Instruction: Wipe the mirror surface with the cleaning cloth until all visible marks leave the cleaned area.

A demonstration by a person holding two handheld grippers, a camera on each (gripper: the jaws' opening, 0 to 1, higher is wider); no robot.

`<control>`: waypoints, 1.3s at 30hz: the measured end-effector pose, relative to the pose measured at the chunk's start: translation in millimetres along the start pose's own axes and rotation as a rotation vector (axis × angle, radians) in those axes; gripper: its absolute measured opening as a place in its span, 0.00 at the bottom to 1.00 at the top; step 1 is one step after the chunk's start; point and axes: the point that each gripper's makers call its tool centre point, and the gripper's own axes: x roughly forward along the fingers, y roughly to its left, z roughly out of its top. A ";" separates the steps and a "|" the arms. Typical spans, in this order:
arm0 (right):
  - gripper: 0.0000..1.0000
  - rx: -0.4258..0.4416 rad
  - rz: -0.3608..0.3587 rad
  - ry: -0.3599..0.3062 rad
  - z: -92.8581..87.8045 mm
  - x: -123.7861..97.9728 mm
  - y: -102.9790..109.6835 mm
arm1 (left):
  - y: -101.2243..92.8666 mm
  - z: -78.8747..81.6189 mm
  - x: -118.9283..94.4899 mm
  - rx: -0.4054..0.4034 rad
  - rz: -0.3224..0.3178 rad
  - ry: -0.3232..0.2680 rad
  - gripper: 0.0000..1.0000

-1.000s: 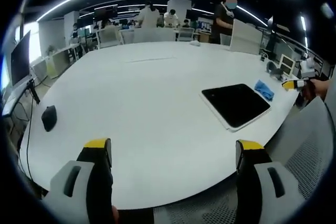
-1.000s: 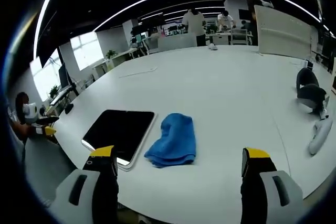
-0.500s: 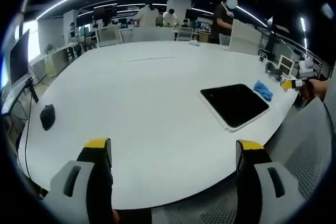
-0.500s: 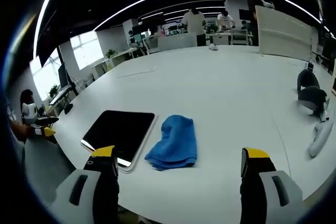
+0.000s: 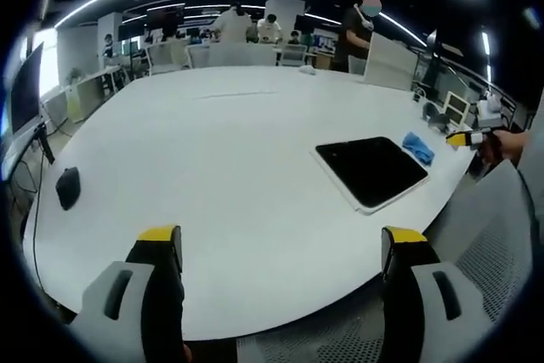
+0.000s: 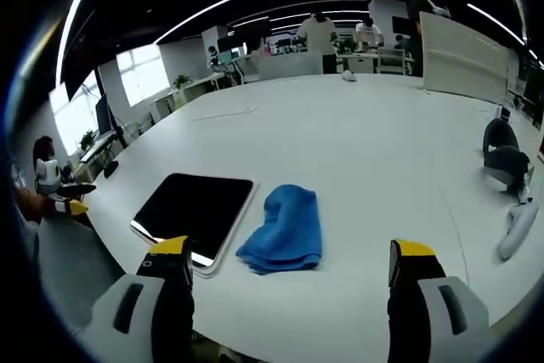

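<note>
A: Where are the task's things sitting?

B: In the right gripper view, the mirror is lying flat on the white tabletop near its front edge, dark face up, and the blue cleaning cloth is lying bunched just beside it, at its right-hand edge. In the left gripper view the same mirror is showing well off to the right, with the cloth beyond it.

A: And the grippers?

B: The right gripper is hovering short of the cloth, its fingers spread wide and holding nothing. The left gripper is hanging over bare tabletop, fingers equally wide apart and empty.

A: So the step in hand?

B: Picking up the cloth, I judge; no wiping seems begun. I'd be lowering the right gripper straight over the thick middle fold, so the fingers are straddling the bunch rather than pinching one loose edge. A good grab leaves a pad of fabric hanging below the fingertips, keeping hard tips off the glass.

A: Any risk?

B: Dragging the cloth sideways could be nudging the mirror toward the tabletop's edge. The left gripper may be needed to steady its frame.
</note>
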 end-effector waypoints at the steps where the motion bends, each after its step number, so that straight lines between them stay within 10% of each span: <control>1: 0.95 0.001 -0.002 0.002 -0.3 -0.3 0.0 | -2.3 -0.6 -0.2 0.013 -0.009 0.012 0.99; 13: 0.92 -0.015 -0.004 0.003 6.7 -0.3 -1.6 | -8.7 23.2 -4.9 0.010 -0.036 -0.055 0.99; 22: 0.88 -0.029 -0.024 0.006 9.8 4.9 -6.0 | -3.1 6.9 -0.5 -0.036 -0.019 -0.019 0.99; 39: 0.53 -0.043 -0.074 0.080 11.1 55.7 3.5 | -9.3 0.5 0.3 0.025 -0.038 0.032 0.94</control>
